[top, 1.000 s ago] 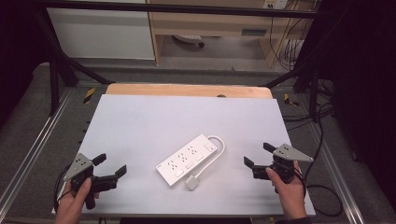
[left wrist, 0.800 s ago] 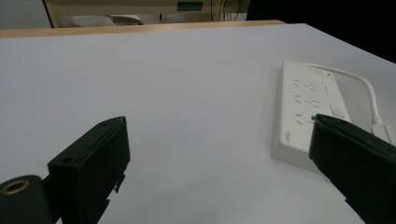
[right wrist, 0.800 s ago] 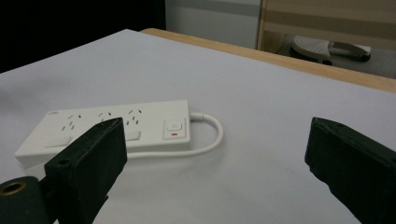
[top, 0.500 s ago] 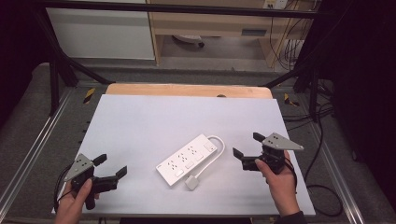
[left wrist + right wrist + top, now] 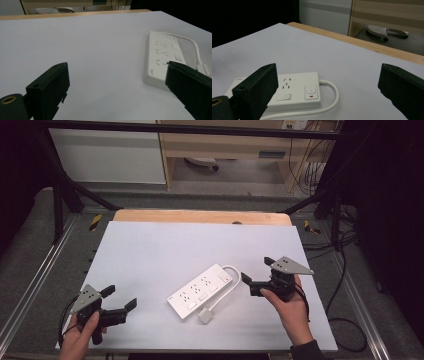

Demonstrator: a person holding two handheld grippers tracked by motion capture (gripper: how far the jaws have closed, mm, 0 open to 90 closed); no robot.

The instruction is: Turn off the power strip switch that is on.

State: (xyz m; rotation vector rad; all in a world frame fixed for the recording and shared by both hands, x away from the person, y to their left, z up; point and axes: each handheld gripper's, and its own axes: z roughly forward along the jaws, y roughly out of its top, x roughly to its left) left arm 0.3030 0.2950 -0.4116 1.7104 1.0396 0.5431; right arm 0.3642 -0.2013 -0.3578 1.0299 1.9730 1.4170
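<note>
A white power strip [image 5: 201, 290] lies at a slant on the white table top [image 5: 165, 250], its short cord [image 5: 231, 281] looping back to a white plug [image 5: 206, 315]. The right gripper [image 5: 257, 271] is held open just right of the strip's switch end, nothing between its jaws; in the right gripper view the strip [image 5: 287, 92] and its switch [image 5: 311, 92] lie close ahead. The left gripper [image 5: 120, 297] rests open at the table's front left, well apart from the strip. From the left gripper view the strip [image 5: 163, 53] lies ahead to the right.
A wooden strip [image 5: 200, 216] runs along the table's far edge. Metal rails [image 5: 40, 275] flank the table on both sides. Cables [image 5: 345, 320] hang at the right, beyond the table's edge. A shelf unit [image 5: 235, 145] stands behind.
The right gripper has moved left and slightly forward, closing in on the power strip's switch end. The left gripper has stayed put.
</note>
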